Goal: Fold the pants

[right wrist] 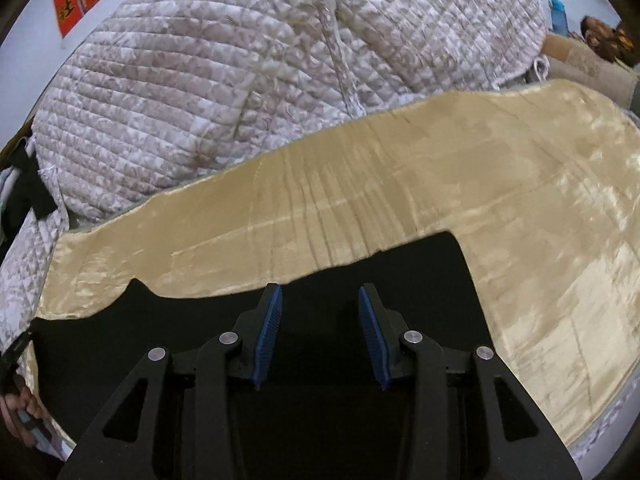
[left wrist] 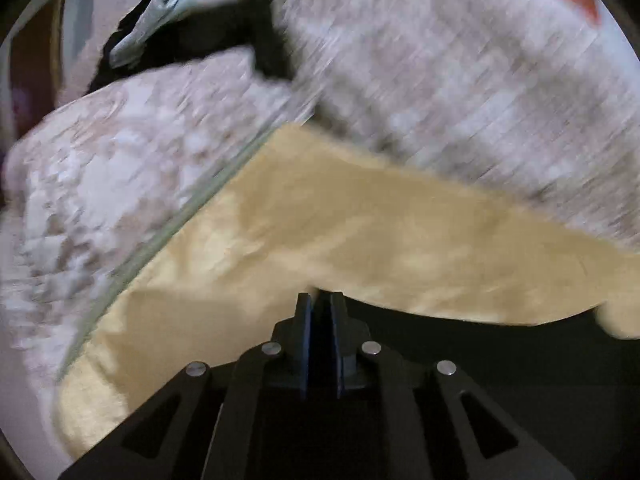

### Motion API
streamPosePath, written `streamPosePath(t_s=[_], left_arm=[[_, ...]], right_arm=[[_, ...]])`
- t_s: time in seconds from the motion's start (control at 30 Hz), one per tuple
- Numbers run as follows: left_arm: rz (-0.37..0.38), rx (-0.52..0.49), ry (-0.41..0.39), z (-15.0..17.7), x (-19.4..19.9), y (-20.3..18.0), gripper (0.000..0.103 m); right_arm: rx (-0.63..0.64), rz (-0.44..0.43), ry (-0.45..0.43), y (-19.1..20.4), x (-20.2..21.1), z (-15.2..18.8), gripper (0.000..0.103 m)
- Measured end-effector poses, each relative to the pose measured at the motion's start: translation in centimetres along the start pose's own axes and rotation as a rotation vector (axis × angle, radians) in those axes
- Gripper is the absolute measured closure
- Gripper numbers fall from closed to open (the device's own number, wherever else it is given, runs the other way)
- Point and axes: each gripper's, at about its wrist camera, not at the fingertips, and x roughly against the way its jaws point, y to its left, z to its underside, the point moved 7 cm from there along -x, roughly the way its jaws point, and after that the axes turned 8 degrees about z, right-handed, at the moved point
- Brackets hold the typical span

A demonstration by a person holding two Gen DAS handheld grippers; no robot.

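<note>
Black pants (right wrist: 280, 340) on tan blanket (right wrist: 520, 208) look limp, light; left gripper (left wrist: 320, 308) pinched nearly closed, cloth between jaws unclear, right gripper (right wrist: 320, 304) wide open, empty; grip far hem edge.

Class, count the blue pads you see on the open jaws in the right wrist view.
2: one blue pad on the left jaw, one on the right jaw, above black pants.

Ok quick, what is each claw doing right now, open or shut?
Left gripper: shut, seemingly pinching the black pants, though blur hides the grip.
Right gripper: open, holding nothing, over the black pants.
</note>
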Motion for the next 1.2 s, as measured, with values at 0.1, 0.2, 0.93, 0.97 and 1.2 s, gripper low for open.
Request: streamPosePath(t_s=[0.1, 0.2, 0.93, 0.97, 1.2], left_arm=[[-0.001, 0.119, 0.103, 1.5, -1.9, 1.9, 0.090], [0.016, 0.121, 0.025, 0.4, 0.2, 1.5, 0.090], [0.290, -0.185, 0.143, 5.2, 2.0, -13.7, 0.066], [0.298, -0.201, 0.144, 5.6, 2.3, -14.0, 0.066], [0.312, -0.230, 0.164, 6.6, 2.0, -15.0, 0.059]], right_arm=[[-0.006, 0.032, 0.017, -0.8, -0.6, 0.2, 0.062], [-0.024, 0.047, 0.026, -1.5, -0.8, 0.3, 0.062], [0.306, -0.086, -0.010, 8.5, -0.1, 3.5, 0.063], [0.336, -0.103, -0.012, 9.6, 0.0, 3.9, 0.063], [0.449, -0.085, 0.077, 14.5, -2.7, 6.5, 0.063]])
